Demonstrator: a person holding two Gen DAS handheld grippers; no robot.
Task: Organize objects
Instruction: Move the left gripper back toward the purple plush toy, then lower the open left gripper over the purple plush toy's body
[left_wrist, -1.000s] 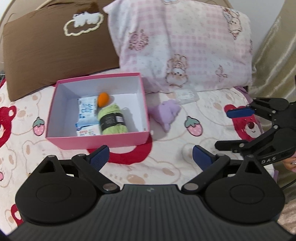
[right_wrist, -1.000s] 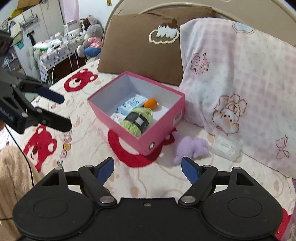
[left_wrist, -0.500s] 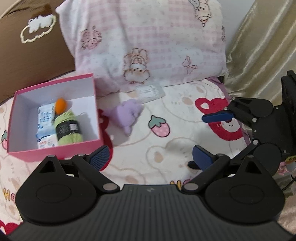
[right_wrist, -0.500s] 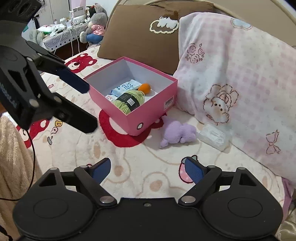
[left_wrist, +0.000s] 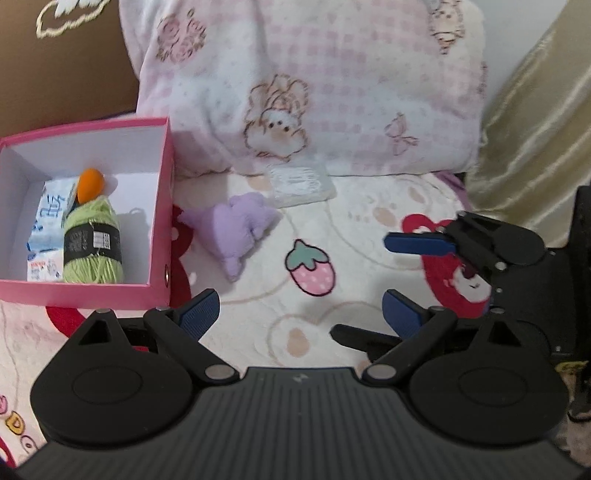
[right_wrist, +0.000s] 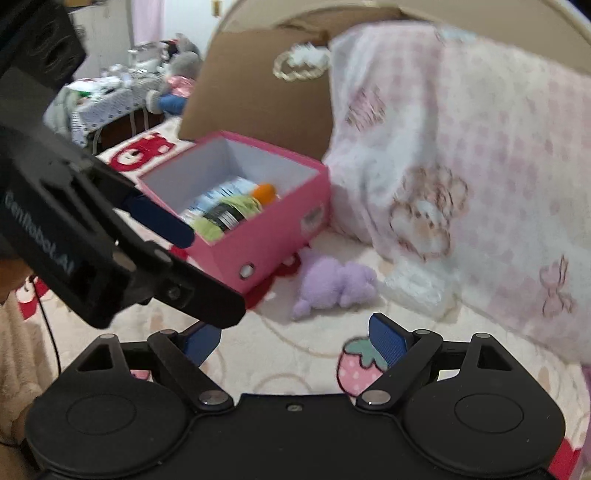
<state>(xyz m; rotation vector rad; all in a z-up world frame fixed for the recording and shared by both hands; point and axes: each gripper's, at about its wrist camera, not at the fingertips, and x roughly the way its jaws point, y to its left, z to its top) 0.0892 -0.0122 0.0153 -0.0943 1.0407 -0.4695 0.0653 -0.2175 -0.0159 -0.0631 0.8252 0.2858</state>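
Observation:
A pink box (left_wrist: 160, 229) (right_wrist: 266, 240) sits on the bed. It holds green yarn (left_wrist: 92, 243) (right_wrist: 225, 214), an orange ball (left_wrist: 90, 184) (right_wrist: 264, 192) and a tissue pack (left_wrist: 48, 221). A purple plush (left_wrist: 236, 229) (right_wrist: 332, 284) lies just right of the box. A clear plastic packet (left_wrist: 299, 181) (right_wrist: 417, 284) rests against the pink pillow. My left gripper (left_wrist: 301, 310) (right_wrist: 214, 273) hovers in front of the plush, open, its jaws closing slightly on nothing. My right gripper (right_wrist: 295, 341) (left_wrist: 360, 286) is open beside it, its jaws opening, nothing between them.
A pink checked pillow (left_wrist: 314, 92) and a brown pillow (left_wrist: 66, 62) stand behind the box. A gold curtain (left_wrist: 535, 129) hangs at the right. The bedspread (left_wrist: 314, 269) has bear and strawberry prints. A cluttered side table (right_wrist: 110, 96) stands beyond the bed.
Both grippers have come down and closer to the bed. The left one swung right, from the box toward the plush. The two grippers now stand close together.

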